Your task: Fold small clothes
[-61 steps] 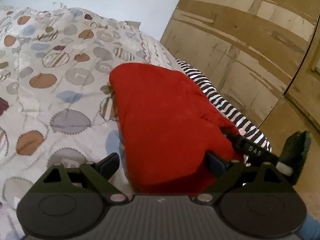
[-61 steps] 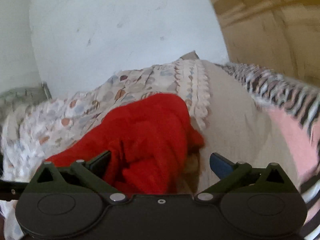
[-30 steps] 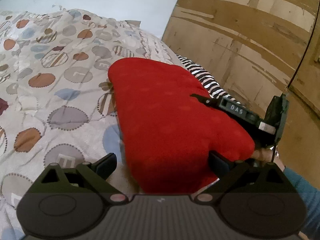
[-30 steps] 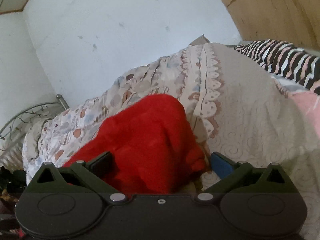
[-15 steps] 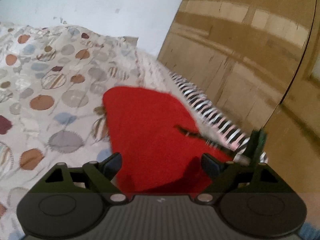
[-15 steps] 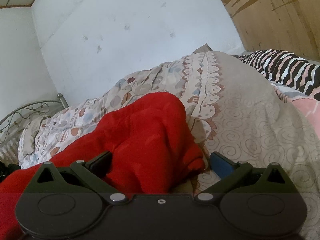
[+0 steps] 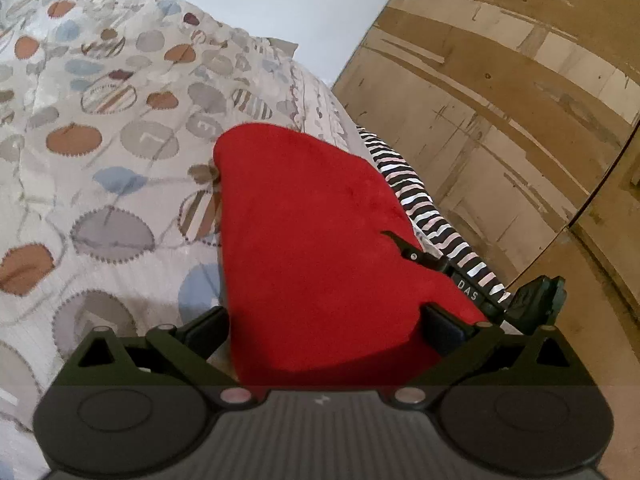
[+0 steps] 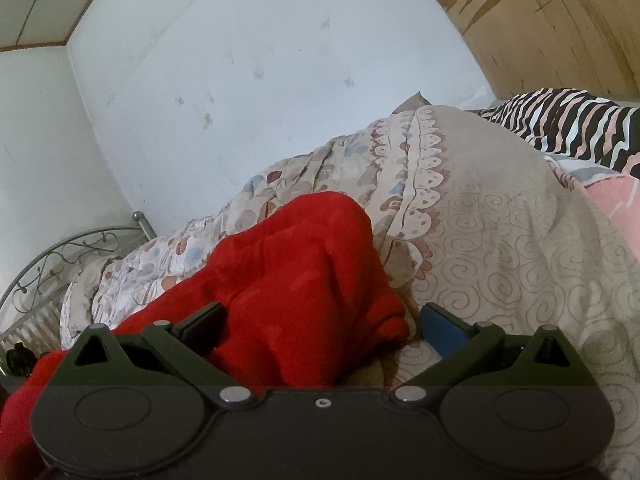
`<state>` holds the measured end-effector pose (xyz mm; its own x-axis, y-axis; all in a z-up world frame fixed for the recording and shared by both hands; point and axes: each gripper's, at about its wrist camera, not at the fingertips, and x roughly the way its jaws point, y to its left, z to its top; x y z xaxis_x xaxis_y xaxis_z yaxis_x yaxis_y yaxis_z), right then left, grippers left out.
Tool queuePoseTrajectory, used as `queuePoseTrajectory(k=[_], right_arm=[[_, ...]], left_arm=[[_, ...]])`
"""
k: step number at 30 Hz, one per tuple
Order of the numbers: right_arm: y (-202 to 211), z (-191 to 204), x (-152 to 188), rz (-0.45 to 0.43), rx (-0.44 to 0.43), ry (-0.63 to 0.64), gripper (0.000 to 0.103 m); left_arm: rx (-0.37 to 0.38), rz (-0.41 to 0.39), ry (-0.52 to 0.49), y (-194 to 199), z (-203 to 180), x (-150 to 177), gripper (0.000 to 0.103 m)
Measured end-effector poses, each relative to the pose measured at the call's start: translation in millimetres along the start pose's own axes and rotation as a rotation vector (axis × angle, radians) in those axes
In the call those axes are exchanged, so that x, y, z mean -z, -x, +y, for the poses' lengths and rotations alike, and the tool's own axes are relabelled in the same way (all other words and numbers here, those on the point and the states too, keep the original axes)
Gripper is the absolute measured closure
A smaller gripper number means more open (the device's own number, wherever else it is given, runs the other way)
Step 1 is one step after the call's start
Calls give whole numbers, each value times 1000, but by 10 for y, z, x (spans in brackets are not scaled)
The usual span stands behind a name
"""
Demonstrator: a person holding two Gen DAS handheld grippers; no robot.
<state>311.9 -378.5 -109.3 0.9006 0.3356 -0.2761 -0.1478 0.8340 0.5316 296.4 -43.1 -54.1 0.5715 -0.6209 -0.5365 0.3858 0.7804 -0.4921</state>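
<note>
A folded red garment point(image 7: 312, 240) lies on the patterned quilt point(image 7: 100, 160), with its narrow end pointing away from me. My left gripper point(image 7: 326, 330) straddles its near edge. The jaws are opening and stand wide, with the cloth between them and no pad pressing it. In the right wrist view the same red garment point(image 8: 296, 280) bulges up between the wide fingers of my right gripper point(image 8: 322, 326), which is open too. One dark finger of the right gripper point(image 7: 416, 258) rests on the garment's right edge in the left wrist view.
A black, white and pink striped cloth point(image 7: 432, 216) lies along the bed's right side next to a wooden panel wall point(image 7: 520, 100). A pink cloth point(image 8: 612, 196) lies at the far right. A metal bed frame point(image 8: 60, 256) and a white wall point(image 8: 280, 80) stand behind.
In the left wrist view the right gripper has slid down and right along the garment's edge. The left gripper drew back and then returned. The red garment has stayed in place.
</note>
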Motion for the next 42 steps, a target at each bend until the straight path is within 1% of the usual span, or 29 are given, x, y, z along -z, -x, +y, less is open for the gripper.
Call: queuePoseTrajectory(k=[3, 8, 11, 15, 18, 20, 22, 25, 27, 32, 34, 36, 38, 39, 41, 42], right_arm=[[-6, -2, 0, 6, 3, 2, 1], [-27, 7, -14, 23, 10, 0, 1], [-45, 22, -34, 44, 18, 3, 1], [-84, 23, -108, 101, 14, 13, 2], [-119, 43, -192, 160, 11, 42, 6], [-157, 68, -260, 204, 1, 62, 11], [-199, 92, -324, 243, -7, 74, 13], [-251, 47, -391, 295, -32, 28, 17], [-262, -9, -396, 310, -48, -1, 17], [-229, -35, -315, 272, -56, -11, 16], [-235, -22, -332, 276, -49, -17, 17], [-239, 16, -382, 300, -34, -29, 22], [-230, 77, -435, 322, -19, -31, 33], [-217, 105, -455, 330, -14, -29, 37], [-188, 176, -487, 334, 3, -22, 46], [-170, 215, -492, 331, 14, -18, 48]], left_arm=[[30, 1, 18, -74, 45, 46, 0], [123, 64, 138, -199, 220, 0, 0], [157, 80, 161, -240, 296, -11, 0], [165, 84, 153, -257, 309, -14, 0], [171, 81, 142, -267, 310, -24, 0], [179, 80, 147, -266, 325, -25, 0], [189, 79, 156, -276, 349, -19, 0], [199, 81, 168, -290, 367, -27, 0], [205, 82, 170, -295, 375, -26, 0], [224, 90, 190, -319, 420, -17, 0], [224, 96, 189, -314, 416, -25, 0], [222, 100, 188, -317, 403, -36, 0], [224, 100, 190, -314, 399, -33, 0], [225, 95, 190, -314, 400, -29, 2], [223, 84, 193, -299, 397, -15, 4], [219, 79, 192, -285, 386, -13, 5]])
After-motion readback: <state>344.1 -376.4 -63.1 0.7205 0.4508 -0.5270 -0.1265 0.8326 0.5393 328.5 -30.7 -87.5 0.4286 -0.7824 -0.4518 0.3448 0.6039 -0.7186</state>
